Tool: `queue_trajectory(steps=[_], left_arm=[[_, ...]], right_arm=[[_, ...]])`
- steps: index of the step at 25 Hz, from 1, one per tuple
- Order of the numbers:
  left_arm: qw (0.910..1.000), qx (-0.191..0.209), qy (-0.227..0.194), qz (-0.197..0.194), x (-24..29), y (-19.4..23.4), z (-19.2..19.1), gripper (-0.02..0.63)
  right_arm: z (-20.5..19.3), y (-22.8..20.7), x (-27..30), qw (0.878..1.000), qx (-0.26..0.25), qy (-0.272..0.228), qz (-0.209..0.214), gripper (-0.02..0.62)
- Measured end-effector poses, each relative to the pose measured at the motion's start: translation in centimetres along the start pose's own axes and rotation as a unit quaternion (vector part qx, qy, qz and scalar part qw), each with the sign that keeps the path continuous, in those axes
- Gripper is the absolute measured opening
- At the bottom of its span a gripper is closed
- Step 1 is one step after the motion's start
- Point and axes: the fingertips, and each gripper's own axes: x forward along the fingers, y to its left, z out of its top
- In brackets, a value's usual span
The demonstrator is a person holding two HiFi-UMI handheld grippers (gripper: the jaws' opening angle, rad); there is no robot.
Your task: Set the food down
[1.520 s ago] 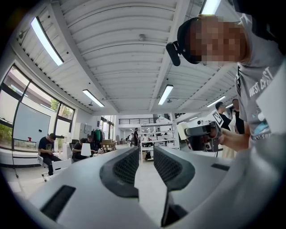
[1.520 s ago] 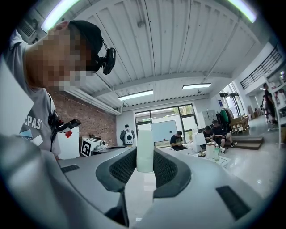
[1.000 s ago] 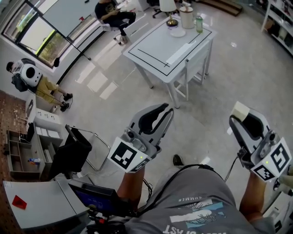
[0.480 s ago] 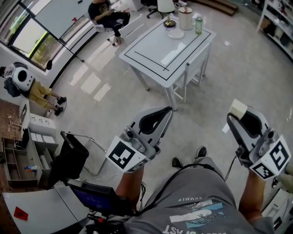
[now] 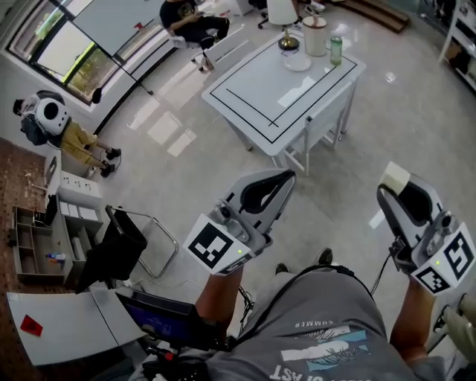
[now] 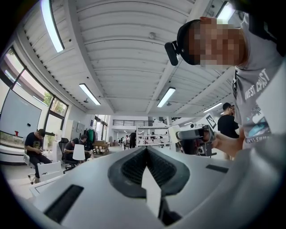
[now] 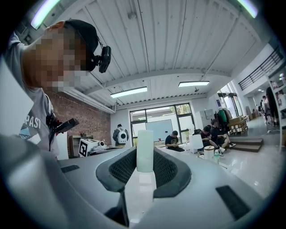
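A pale cream block of food [image 5: 393,177] sits pinched between the tips of my right gripper [image 5: 396,187], which is held level at the right of the head view. In the right gripper view the food block [image 7: 145,151] stands upright between the grey pads [image 7: 166,167]. My left gripper [image 5: 285,178] is at mid-frame, jaws closed together with nothing in them; the left gripper view shows its tips [image 6: 146,151] meeting. A white table [image 5: 256,89] with a black outline stands ahead across the floor, well apart from both grippers.
The table's far end carries a lamp [image 5: 283,15], a white jar [image 5: 315,36], a green can [image 5: 336,50] and a plate [image 5: 297,63]. A black folding chair [image 5: 123,249] and shelving [image 5: 33,249] are on the left. People sit by the windows [image 5: 190,18].
Both grippers have travelled forward with the person walking; the table has shifted in the head view. The grip on the food block looks the same.
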Motion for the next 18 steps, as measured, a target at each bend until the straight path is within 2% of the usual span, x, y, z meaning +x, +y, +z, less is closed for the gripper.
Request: queue_trajectory(steps=[6,11,18], left_arm=[[0.9998,0.002,0.008,0.017,5.1,0.2,-1.2,0.008],[0.9996,-0.001,0.019,0.020,7.5,0.7,-2.1,0.008],[0.9996,-0.008,0.021,0.018,9.1,5.3,-3.6,0.008]], right_arm=[[1.0,-5.1,-0.3,1.000,-0.014,-0.001,0.022,0.103],[0.5,-7.9,-0.1,1.000,0.000,0.002,0.029,0.103],[-0.5,-11.0,4.0,1.000,0.010,0.009,0.025,0.103]])
